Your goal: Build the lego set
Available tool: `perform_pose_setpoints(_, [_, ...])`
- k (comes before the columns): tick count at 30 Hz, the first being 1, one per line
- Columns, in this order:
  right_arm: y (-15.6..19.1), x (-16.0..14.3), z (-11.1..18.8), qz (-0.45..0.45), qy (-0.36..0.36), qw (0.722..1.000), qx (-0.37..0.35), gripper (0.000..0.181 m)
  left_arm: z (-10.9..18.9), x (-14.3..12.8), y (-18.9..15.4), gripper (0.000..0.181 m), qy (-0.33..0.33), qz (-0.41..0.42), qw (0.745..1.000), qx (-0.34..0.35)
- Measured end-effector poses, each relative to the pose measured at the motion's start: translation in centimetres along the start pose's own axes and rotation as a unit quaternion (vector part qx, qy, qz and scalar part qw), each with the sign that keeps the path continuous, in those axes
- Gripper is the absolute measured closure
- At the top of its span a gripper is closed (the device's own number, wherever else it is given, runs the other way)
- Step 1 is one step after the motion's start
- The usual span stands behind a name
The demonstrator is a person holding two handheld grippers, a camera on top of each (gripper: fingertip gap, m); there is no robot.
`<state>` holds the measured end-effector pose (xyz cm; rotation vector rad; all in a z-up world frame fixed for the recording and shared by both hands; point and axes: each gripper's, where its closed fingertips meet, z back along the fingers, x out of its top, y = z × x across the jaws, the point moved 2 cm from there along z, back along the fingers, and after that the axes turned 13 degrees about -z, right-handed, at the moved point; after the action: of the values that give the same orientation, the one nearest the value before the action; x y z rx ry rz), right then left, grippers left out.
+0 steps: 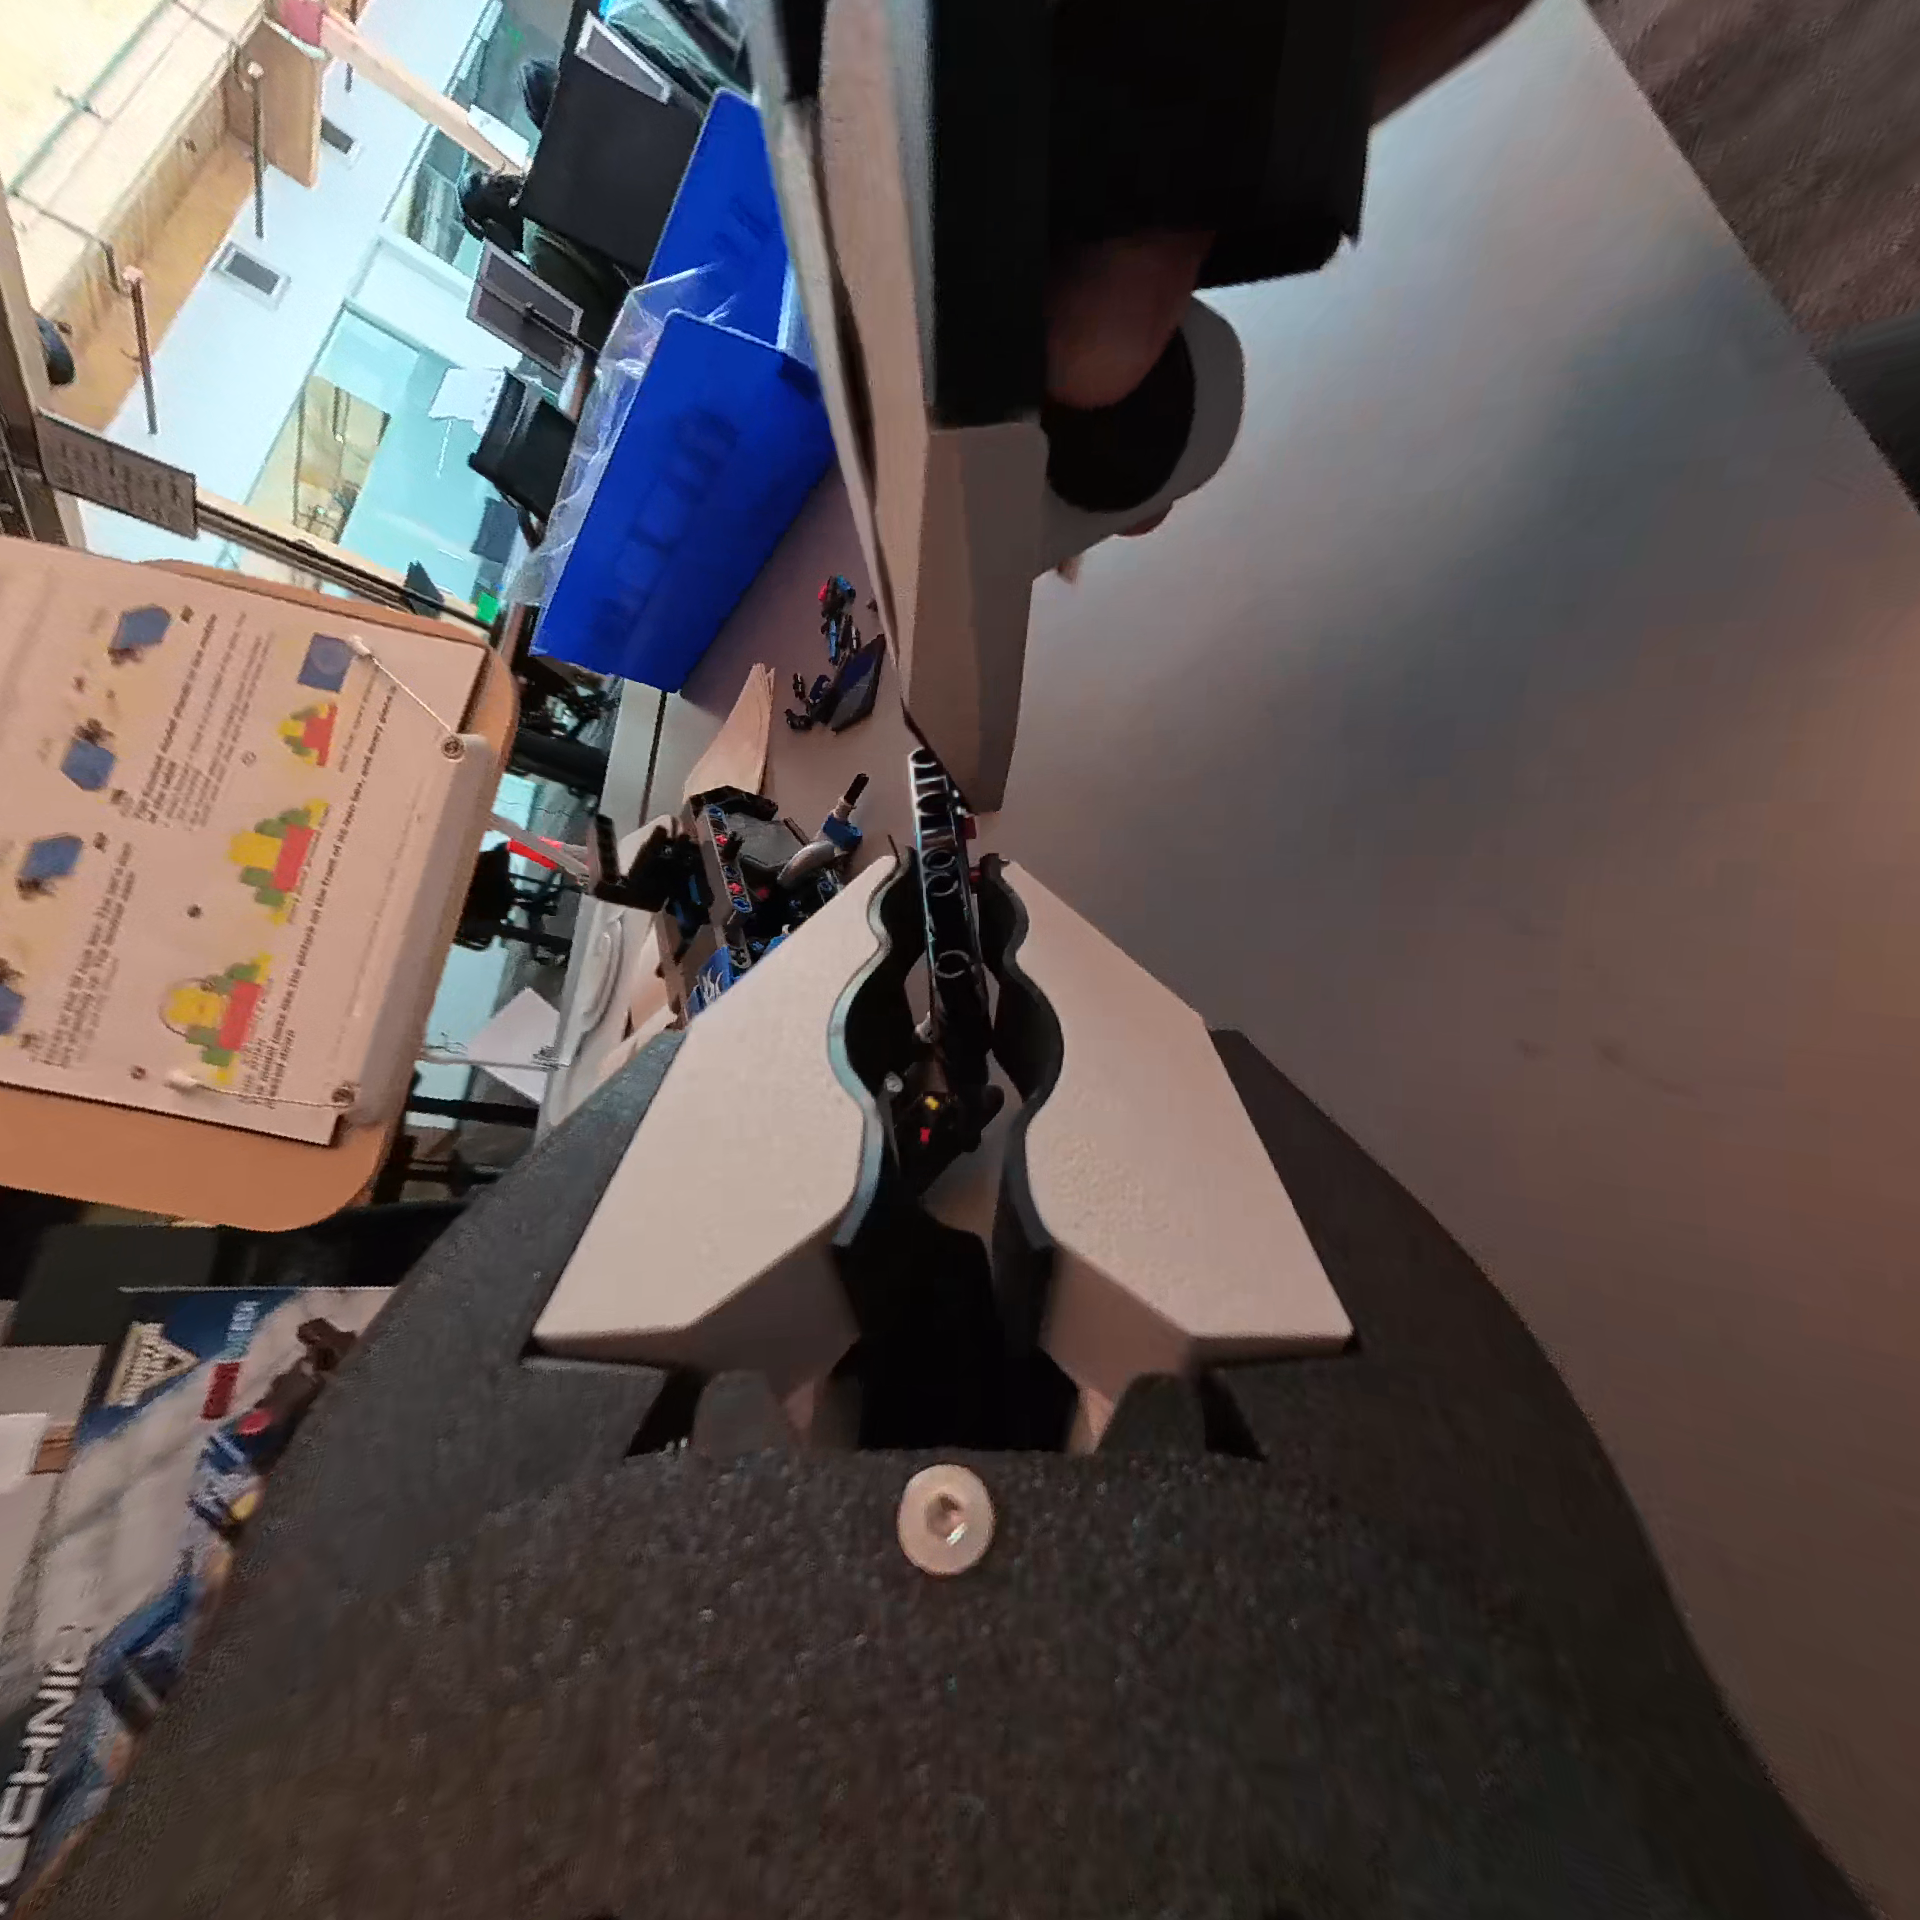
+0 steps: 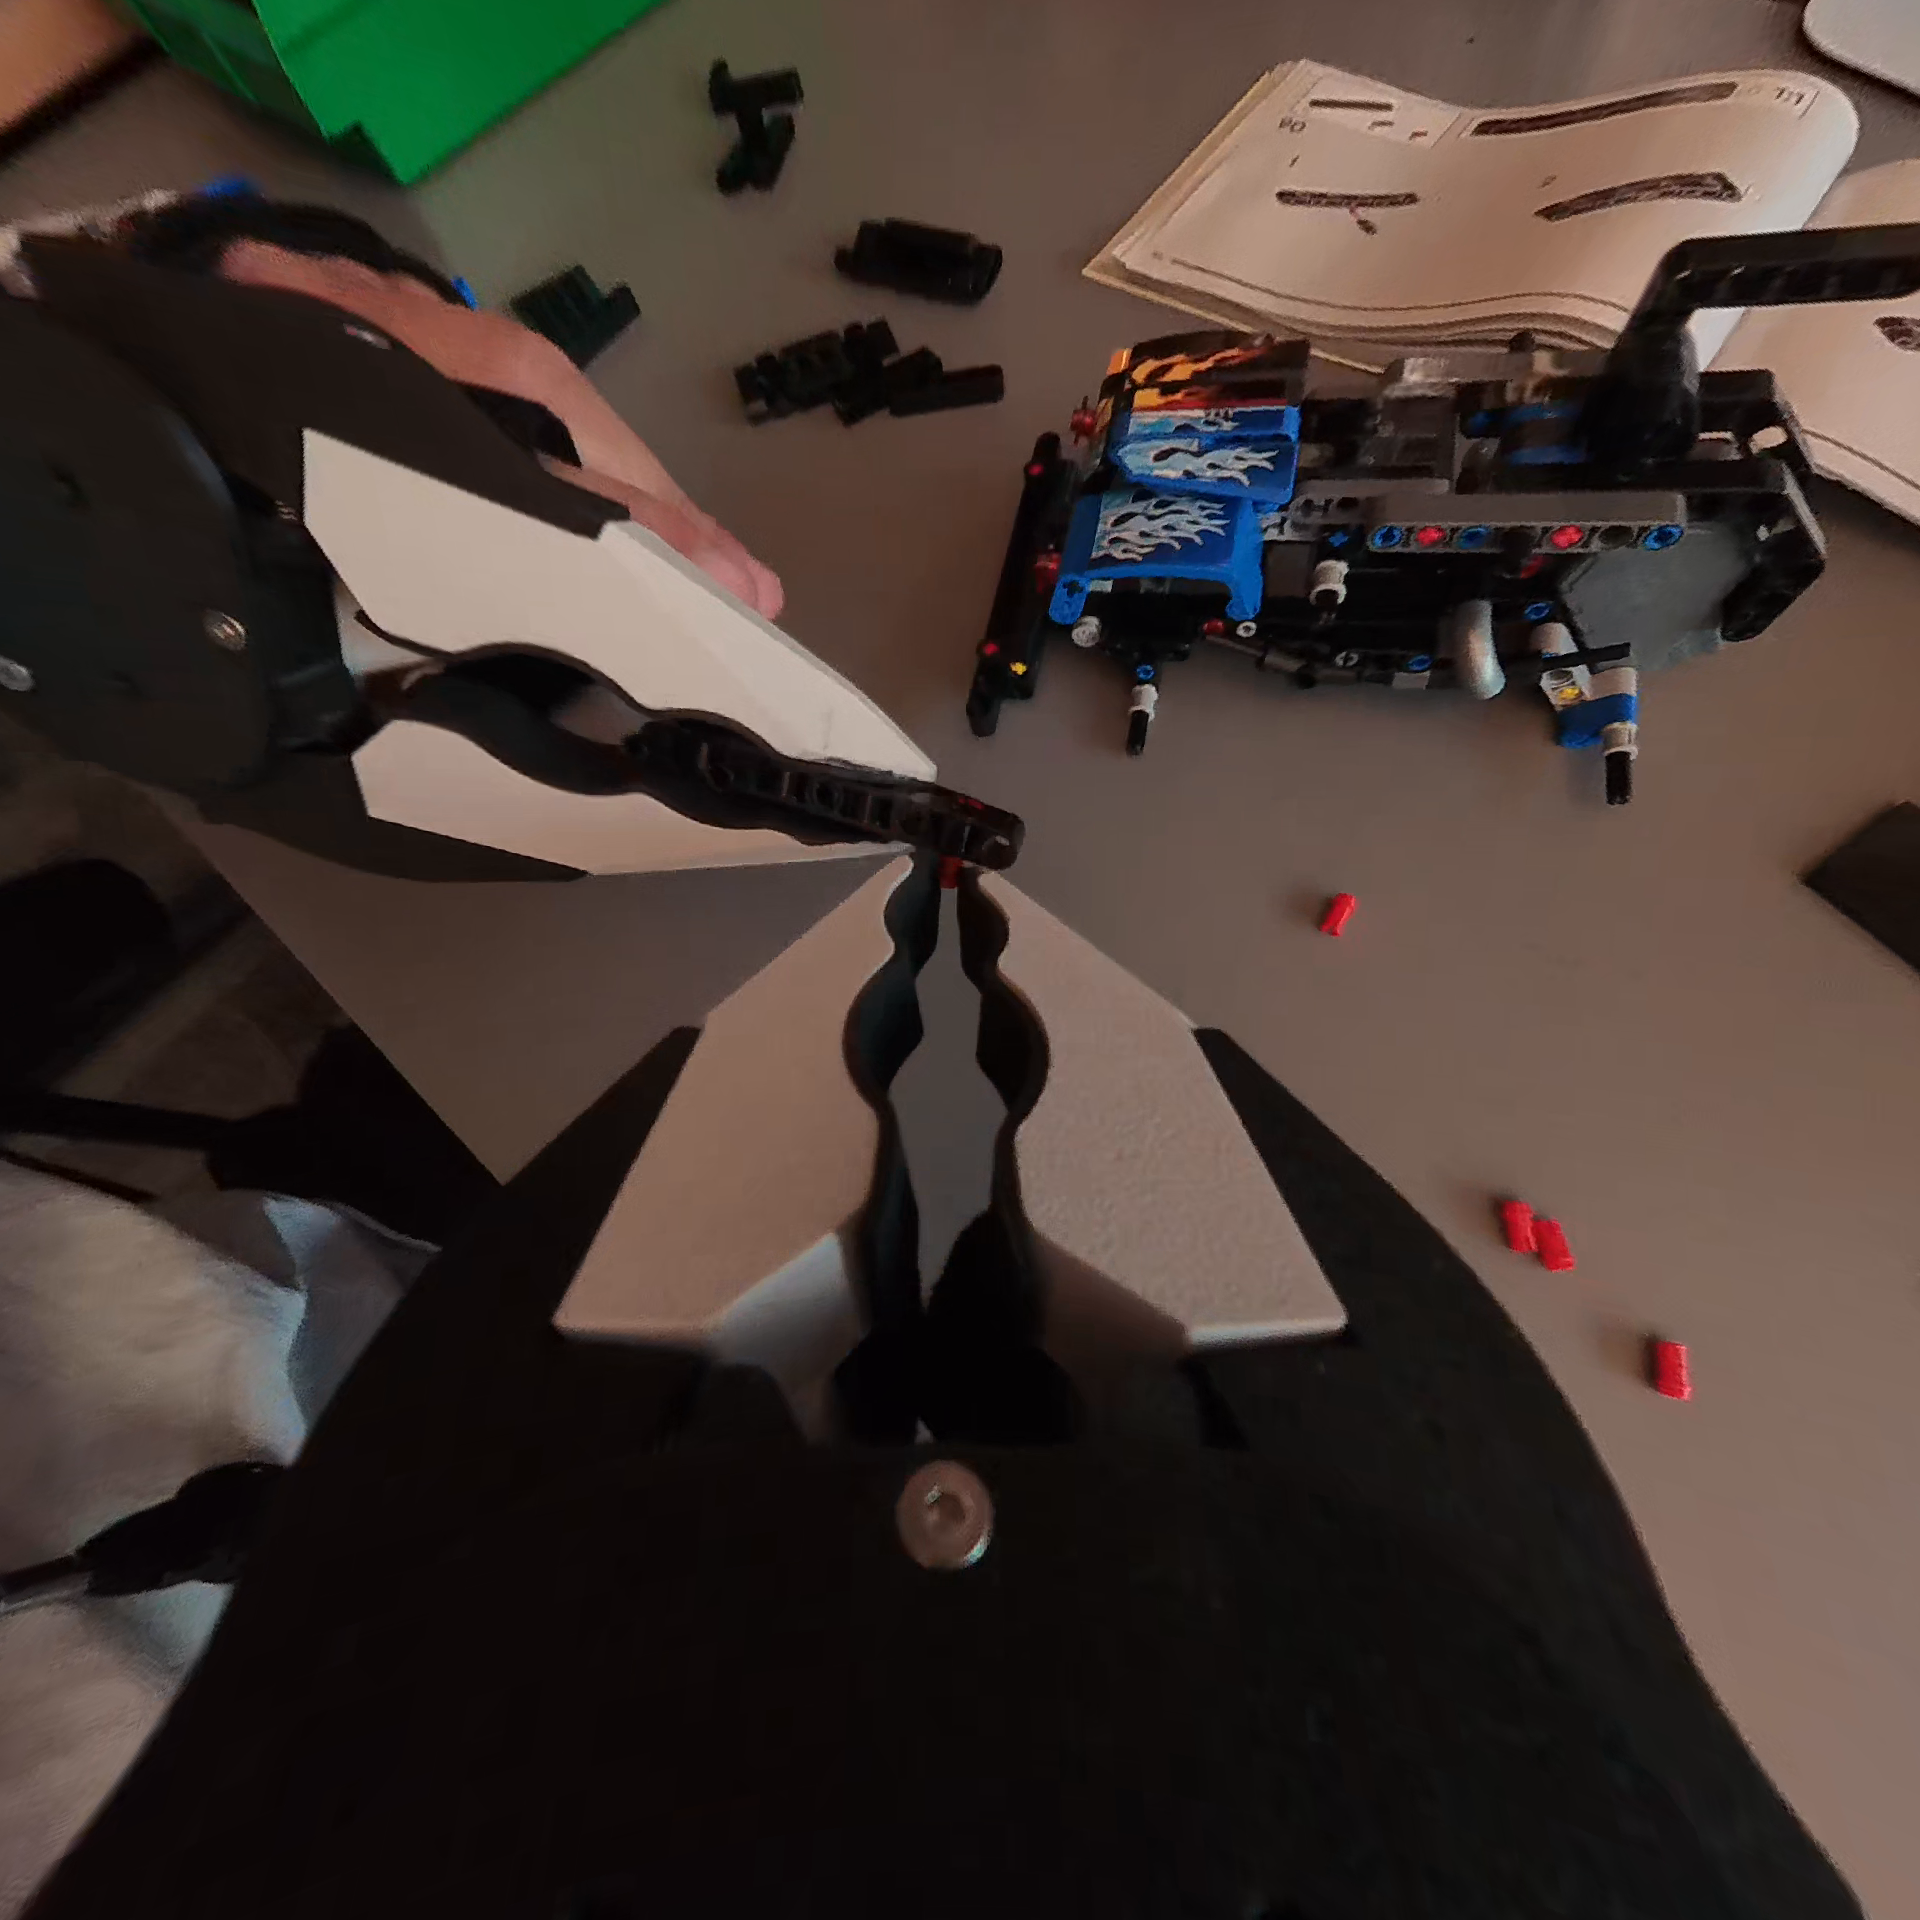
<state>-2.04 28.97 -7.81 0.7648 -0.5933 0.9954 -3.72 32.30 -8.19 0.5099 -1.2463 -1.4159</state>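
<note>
Pushing: red pin [image 2: 950, 871] squarely into beam [image 2: 831, 800] end hole.
Left gripper [image 1: 948, 883]: clamped on beam; brace it.
Right gripper [image 2: 940, 878]: pinching pin; press straight.

black beam [image 2: 831, 800], red pins [image 2: 1536, 1236], green bin [image 2: 416, 73]

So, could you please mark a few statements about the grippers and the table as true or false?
1. The left gripper holds a black beam. True.
2. The right gripper is wide open. False: its fingers are nearly together, pinching a red pin at the tips.
3. Loose red pins lie on the table. True.
4. The model is held up in the air. False: it rests on the table by the booklet.
5. The bin by the black pieces is red. False: it is green.
</note>
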Motion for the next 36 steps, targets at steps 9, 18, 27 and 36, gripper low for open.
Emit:
perform_pose_setpoints(9, [0.1, -0.8, -0.3, 0.018, 0.018, 1.000, 0.003, 0.179, 0.0, 0.0, -0.8, 0.173, 0.011, -0.057, 0.998, -0.013])
perform_pose_setpoints(18, [0.1, 0.6, 0.4, 0.000, -0.011, 1.000, 0.027, 0.178, 0.0, 0.0, 0.7, 0.173, -0.064, 0.224, 0.969, -0.086])
perform_pose_setpoints(27, [0.2, 0.6, 0.8, -0.102, -0.002, 0.988, 0.118, 0.178, 0.0, 0.3, 0.8, 0.173, -0.103, 0.292, 0.945, -0.109])
perform_pose_setpoints(36, [-3.4, -3.3, 0.2, 0.068, 0.113, 0.991, -0.028, 0.178, -0.5, -1.2, 0.8, 0.174, -0.094, 0.353, 0.921, -0.132])
